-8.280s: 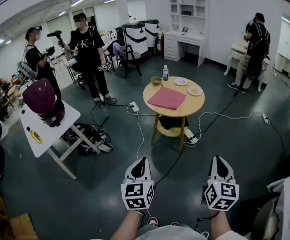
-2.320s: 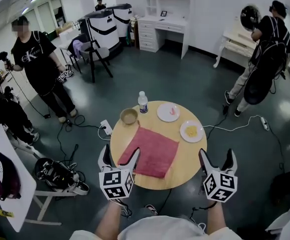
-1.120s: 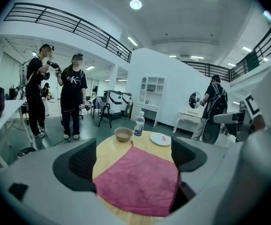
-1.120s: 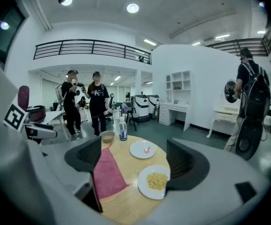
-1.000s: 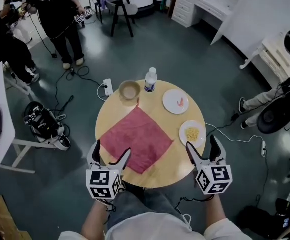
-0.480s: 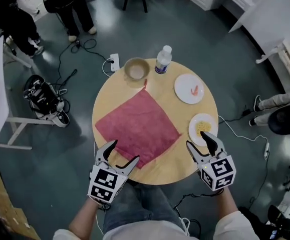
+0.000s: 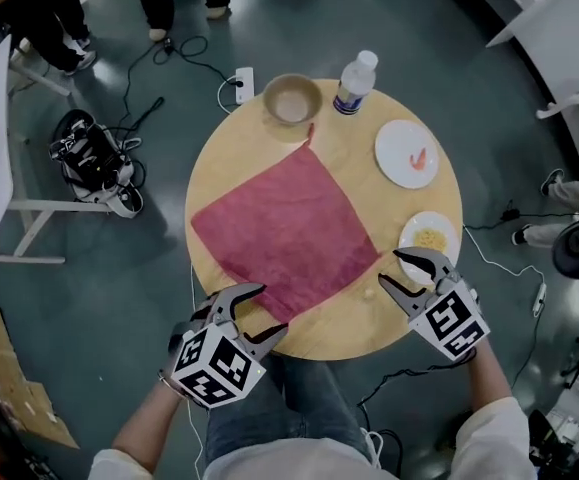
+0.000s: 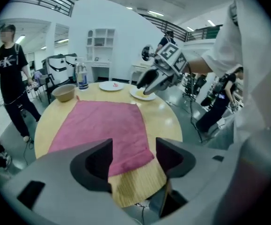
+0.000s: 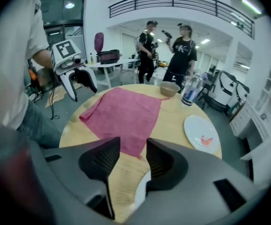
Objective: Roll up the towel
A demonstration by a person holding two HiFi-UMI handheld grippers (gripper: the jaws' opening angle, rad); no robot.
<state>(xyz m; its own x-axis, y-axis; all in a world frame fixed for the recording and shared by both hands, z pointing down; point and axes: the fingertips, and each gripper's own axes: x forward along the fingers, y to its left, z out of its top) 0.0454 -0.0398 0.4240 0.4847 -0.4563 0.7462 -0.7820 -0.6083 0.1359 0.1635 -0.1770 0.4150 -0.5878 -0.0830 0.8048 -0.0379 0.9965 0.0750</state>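
A red towel [image 7: 284, 228] lies spread flat on the round wooden table [image 7: 219, 158], one corner pointing at me. My left gripper [image 7: 269, 310] hovers over the table's near edge, just short of that corner. Its jaws are closing with nothing between them. In the left gripper view the towel [image 8: 102, 123] lies beyond the left gripper [image 8: 133, 154]. My right gripper [image 7: 389, 268] hangs above the bare wood right of the towel, jaws closing and empty. From the right gripper [image 9: 133, 157] the towel [image 9: 126, 112] shows ahead on the left.
A bowl [image 7: 291, 98] and a water bottle [image 7: 354, 83] stand at the table's far side. A plate with a red bit [image 7: 409, 153] and a plate of yellow food [image 7: 431, 236] sit right, the latter close to my right gripper. Cables and a power strip [image 7: 239, 86] lie on the floor.
The table has come close beneath me. Both grippers have sunk and tipped down toward its near edge, and both pairs of jaws have narrowed.
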